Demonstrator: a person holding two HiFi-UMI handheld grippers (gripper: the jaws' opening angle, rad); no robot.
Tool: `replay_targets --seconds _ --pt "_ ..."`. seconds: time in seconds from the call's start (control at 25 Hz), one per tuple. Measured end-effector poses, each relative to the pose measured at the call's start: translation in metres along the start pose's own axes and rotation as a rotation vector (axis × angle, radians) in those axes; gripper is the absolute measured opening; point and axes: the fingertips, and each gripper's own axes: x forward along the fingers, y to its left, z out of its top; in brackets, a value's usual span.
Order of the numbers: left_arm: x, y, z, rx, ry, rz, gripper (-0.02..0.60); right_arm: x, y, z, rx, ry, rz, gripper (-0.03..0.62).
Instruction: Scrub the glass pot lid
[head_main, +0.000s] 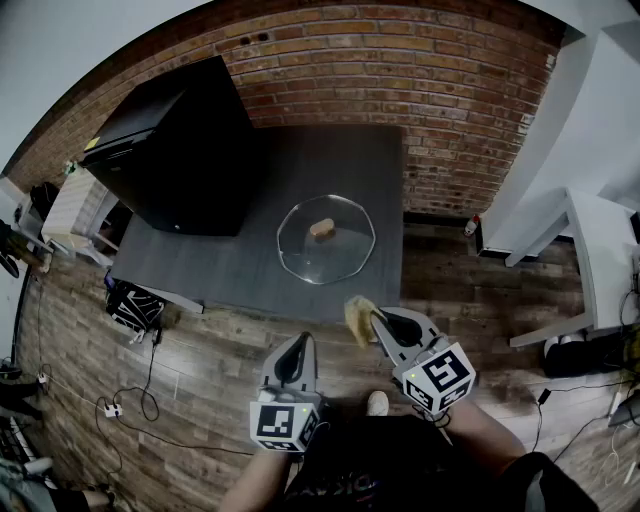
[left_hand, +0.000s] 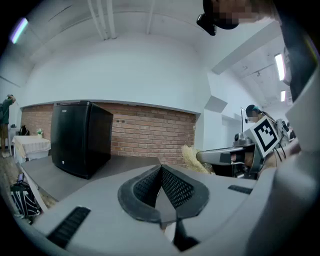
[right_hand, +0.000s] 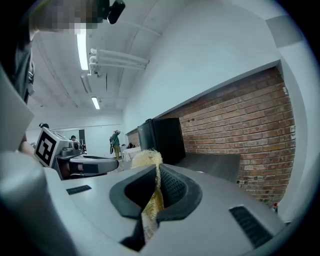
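Note:
The glass pot lid (head_main: 326, 240) lies flat on the grey table (head_main: 250, 270), its brown knob up, just right of the table's middle. Both grippers hang well in front of the table's near edge, above the wooden floor. My right gripper (head_main: 372, 318) is shut on a yellowish loofah scrubber (head_main: 357, 318), whose fibres stick up between the jaws (right_hand: 146, 159). My left gripper (head_main: 300, 350) is shut with nothing in it, its ribbed pads meeting (left_hand: 161, 172). In the left gripper view the scrubber (left_hand: 190, 156) and the right gripper show to the right.
A black cabinet (head_main: 175, 150) stands on the table's left back part. A brick wall (head_main: 420, 70) runs behind the table. White furniture (head_main: 590, 250) stands to the right. Cables and a bag (head_main: 135, 305) lie on the floor at the left.

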Motion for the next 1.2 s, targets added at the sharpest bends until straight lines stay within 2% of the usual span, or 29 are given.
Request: replay_targets --seconds 0.68,1.2 --pt "0.010 -0.004 0.005 0.006 -0.003 0.013 0.032 0.001 -0.006 0.011 -0.042 -0.044 0.031 0.025" --pt "0.031 0.005 0.013 0.018 -0.013 0.072 0.033 0.015 -0.032 0.027 -0.057 -0.069 0.059 0.025"
